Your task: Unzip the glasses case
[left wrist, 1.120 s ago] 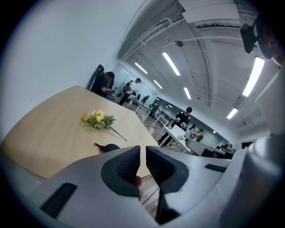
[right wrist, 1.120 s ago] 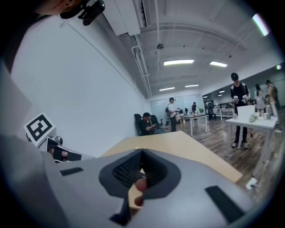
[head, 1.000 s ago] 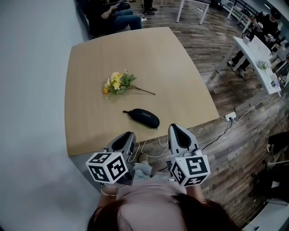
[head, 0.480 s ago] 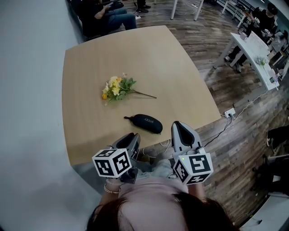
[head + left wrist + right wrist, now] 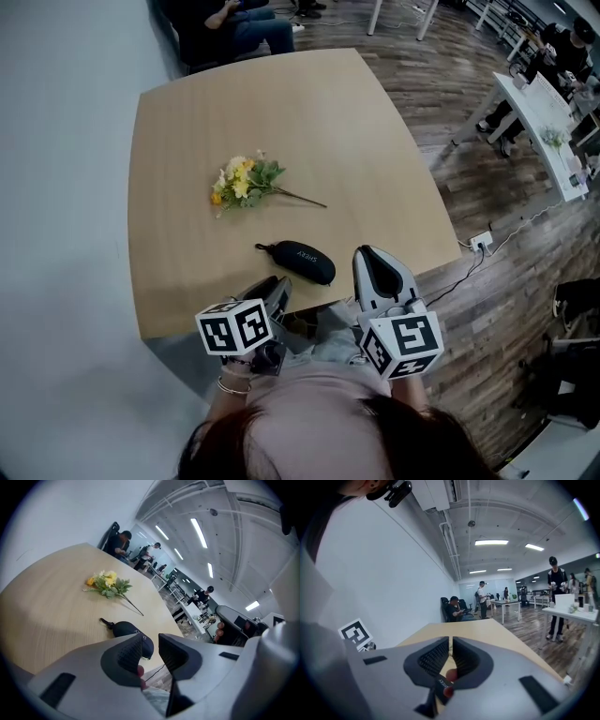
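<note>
My left gripper (image 5: 150, 641) has just been opening its jaws, which are part-way apart with nothing between them. My right gripper (image 5: 451, 644) is nearly closed and empty. The glasses case (image 5: 300, 261) lies on the table (image 5: 187, 122) at twelve o'clock, near the edge. It looks light, stiff-shelled and likely to slide. I'd pin its body and pull the tab (image 5: 260, 247) at its ten-o'clock end.
</note>
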`<state>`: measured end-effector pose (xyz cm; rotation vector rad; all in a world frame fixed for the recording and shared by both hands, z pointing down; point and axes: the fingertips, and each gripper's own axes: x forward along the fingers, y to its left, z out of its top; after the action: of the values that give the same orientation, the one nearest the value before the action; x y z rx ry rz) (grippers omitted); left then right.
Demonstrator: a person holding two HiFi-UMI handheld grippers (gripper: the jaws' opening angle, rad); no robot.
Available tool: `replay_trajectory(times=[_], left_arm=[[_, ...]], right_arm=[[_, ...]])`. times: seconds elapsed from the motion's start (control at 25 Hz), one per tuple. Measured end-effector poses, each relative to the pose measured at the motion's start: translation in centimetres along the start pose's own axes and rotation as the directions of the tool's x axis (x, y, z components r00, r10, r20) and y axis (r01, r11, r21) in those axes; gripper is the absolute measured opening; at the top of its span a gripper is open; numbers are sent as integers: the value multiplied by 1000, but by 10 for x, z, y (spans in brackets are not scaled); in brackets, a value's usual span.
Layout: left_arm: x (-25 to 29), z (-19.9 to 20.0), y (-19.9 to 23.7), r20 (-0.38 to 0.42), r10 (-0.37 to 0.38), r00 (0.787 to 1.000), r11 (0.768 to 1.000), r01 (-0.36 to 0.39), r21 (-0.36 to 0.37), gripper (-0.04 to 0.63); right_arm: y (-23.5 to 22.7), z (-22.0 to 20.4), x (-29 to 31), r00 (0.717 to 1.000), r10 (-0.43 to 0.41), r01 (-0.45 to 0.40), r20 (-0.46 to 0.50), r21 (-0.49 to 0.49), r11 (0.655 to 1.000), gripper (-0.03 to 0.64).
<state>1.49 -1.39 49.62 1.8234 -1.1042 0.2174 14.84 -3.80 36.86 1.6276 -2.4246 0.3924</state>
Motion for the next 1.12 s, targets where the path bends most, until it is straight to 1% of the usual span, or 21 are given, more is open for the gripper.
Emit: replay_trajectory(times=[0.16, 0.24, 0.32, 0.52, 0.84, 0.96, 1.12], left_arm=[[17, -1, 7, -8, 26, 1000, 998, -26, -63, 95], [25, -4, 10, -18, 33, 999, 994, -34, -105, 109], [31, -8, 13, -22, 49, 999, 988, -51, -143, 117], [50, -19, 23, -34, 91, 995, 970, -96, -224, 134], [82, -38, 26, -59, 113, 992, 931, -126, -342, 184], [92, -44, 31, -55, 125, 991, 908, -137, -395, 218], [102, -48, 36, -42, 150, 988, 871, -152, -468, 239]], right_arm=[[-8, 7, 17, 998, 60, -61, -15, -18, 998, 19], [-10, 8, 24, 995, 92, -93, -28, -29, 995, 36], [-14, 12, 29, 992, 119, -120, -33, -39, 992, 57], [-24, 18, 46, 982, 183, -185, -47, -62, 981, 61], [-40, 18, 63, 961, 265, -272, -83, -86, 959, 61], [-47, 16, 67, 954, 284, -292, -95, -93, 952, 61], [-60, 16, 70, 947, 301, -312, -110, -99, 945, 61]])
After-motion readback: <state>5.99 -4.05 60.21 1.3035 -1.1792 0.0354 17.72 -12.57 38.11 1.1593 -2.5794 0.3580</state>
